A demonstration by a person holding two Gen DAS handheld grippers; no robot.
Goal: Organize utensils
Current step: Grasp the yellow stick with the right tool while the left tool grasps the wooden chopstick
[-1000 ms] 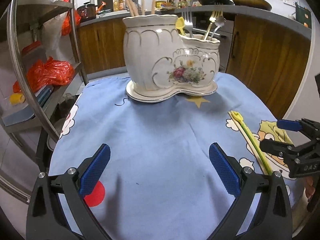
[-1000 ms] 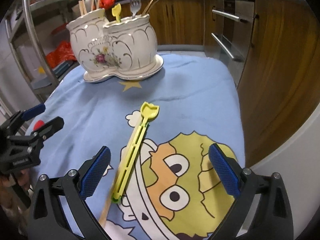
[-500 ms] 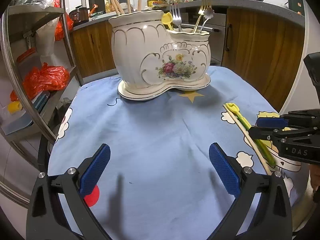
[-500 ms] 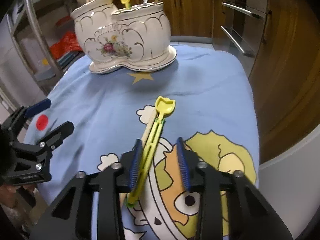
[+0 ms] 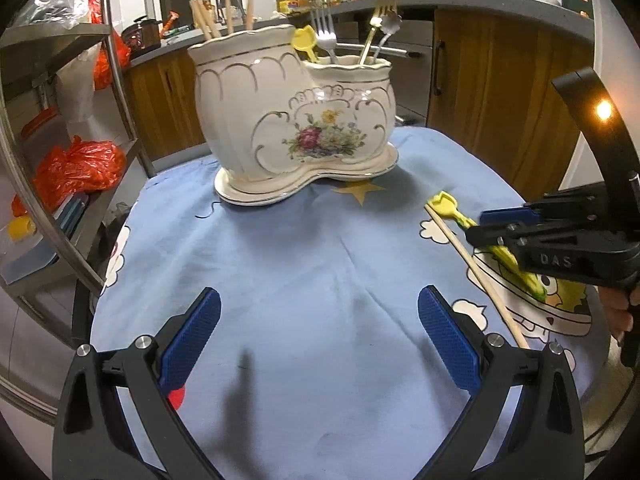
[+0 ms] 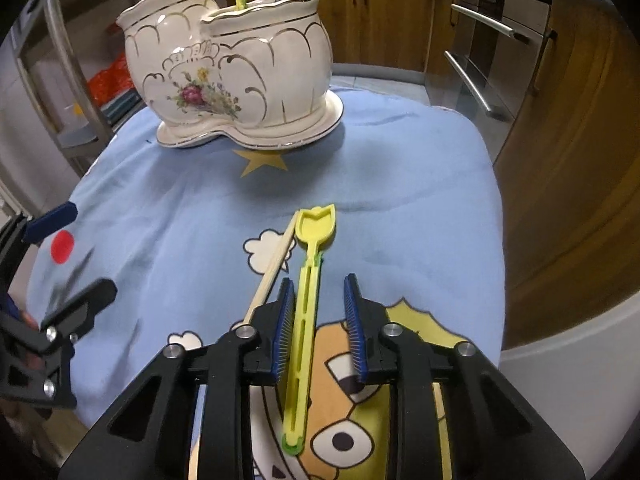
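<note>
Yellow plastic filled the middle of my right wrist view: a long yellow spoon (image 6: pixel 306 316) lay flat on the blue cartoon-print cloth (image 6: pixel 400 208), its scoop pointing toward the ceramic holder (image 6: pixel 232 76). My right gripper (image 6: pixel 318 328) sat low over the handle with its jaws partly closed around it, one blue pad on either side. The left pad seemed to be just at the handle, while a clear gap showed between the handle and the right pad, so the spoon was straddled and not yet clamped. A wooden chopstick (image 6: pixel 272 268) lay just left of the spoon, running under the left finger.

From the left wrist camera I saw my left gripper (image 5: pixel 318 340) held wide apart above bare cloth, gripping nothing. The holder (image 5: pixel 296 116) stood on its matching saucer at the far side of the cloth, well apart from both grippers. Its taller compartment held wooden chopsticks (image 5: pixel 224 16); the lower one held a second yellow spoon (image 5: pixel 306 42), a silver fork (image 5: pixel 325 32) and gold-toned cutlery (image 5: pixel 378 20). In that view the right gripper (image 5: pixel 500 228) appeared at the right edge, over the spoon (image 5: pixel 448 208) on the cloth.
</note>
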